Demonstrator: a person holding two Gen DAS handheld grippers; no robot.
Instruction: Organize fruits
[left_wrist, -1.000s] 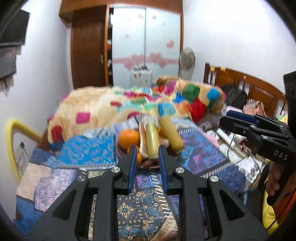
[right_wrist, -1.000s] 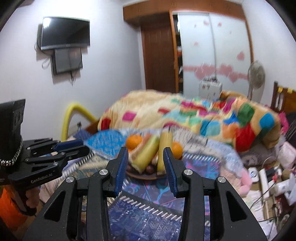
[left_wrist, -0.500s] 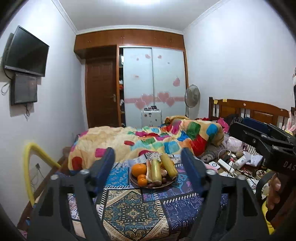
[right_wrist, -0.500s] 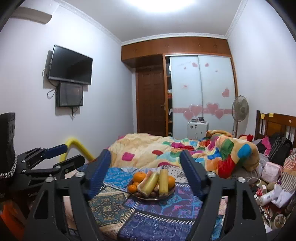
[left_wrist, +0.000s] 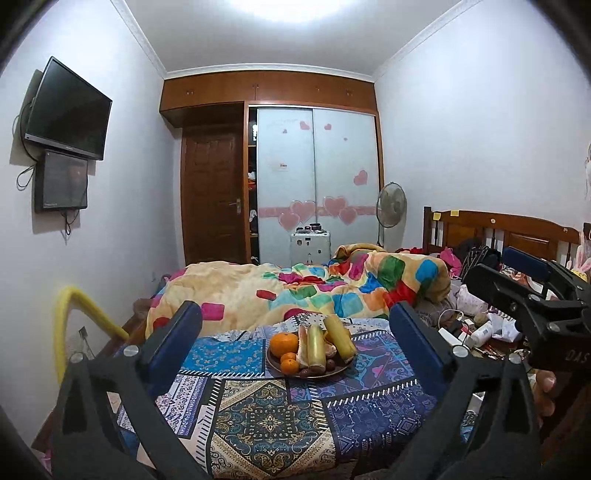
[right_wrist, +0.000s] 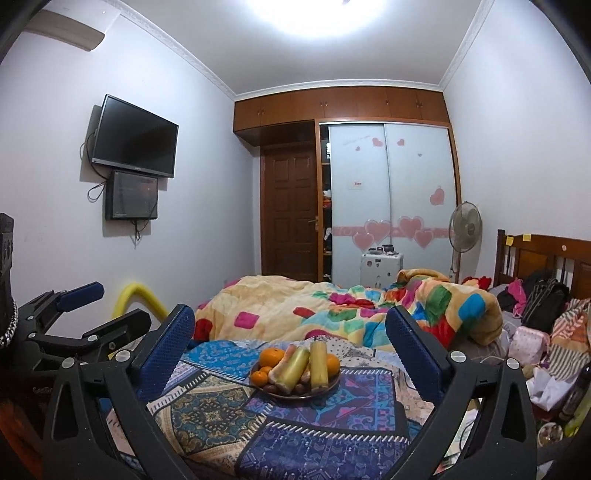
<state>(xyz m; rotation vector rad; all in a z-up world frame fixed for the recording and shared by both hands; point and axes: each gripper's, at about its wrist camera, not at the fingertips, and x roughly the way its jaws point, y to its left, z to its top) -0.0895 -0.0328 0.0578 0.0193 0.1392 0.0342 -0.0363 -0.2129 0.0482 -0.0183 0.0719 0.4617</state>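
A brown plate (left_wrist: 274, 367) of fruit sits on the patterned bedspread (left_wrist: 273, 417). It holds oranges (left_wrist: 283, 342), yellow-green cut stalks (left_wrist: 316, 349) and small dark fruits (left_wrist: 330, 364). The plate also shows in the right wrist view (right_wrist: 330, 388), with an orange (right_wrist: 271, 356) and stalks (right_wrist: 319, 363) on it. My left gripper (left_wrist: 295, 339) is wide open and empty, held back from the plate. My right gripper (right_wrist: 290, 341) is wide open and empty, also short of the plate. Each gripper shows from the side in the other's view, the right one (left_wrist: 524, 291) and the left one (right_wrist: 79, 306).
A colourful quilt (left_wrist: 314, 291) is bunched on the bed behind the plate. Clutter of bags and bottles (right_wrist: 546, 354) lies at the right by the wooden headboard (left_wrist: 509, 232). A yellow tube (left_wrist: 79, 314) stands at the left wall. A fan (right_wrist: 464, 225) and wardrobe (left_wrist: 317, 184) are at the back.
Both grippers have opened from nearly shut to wide open and have drawn back and up from the plate, which now looks smaller and farther off.
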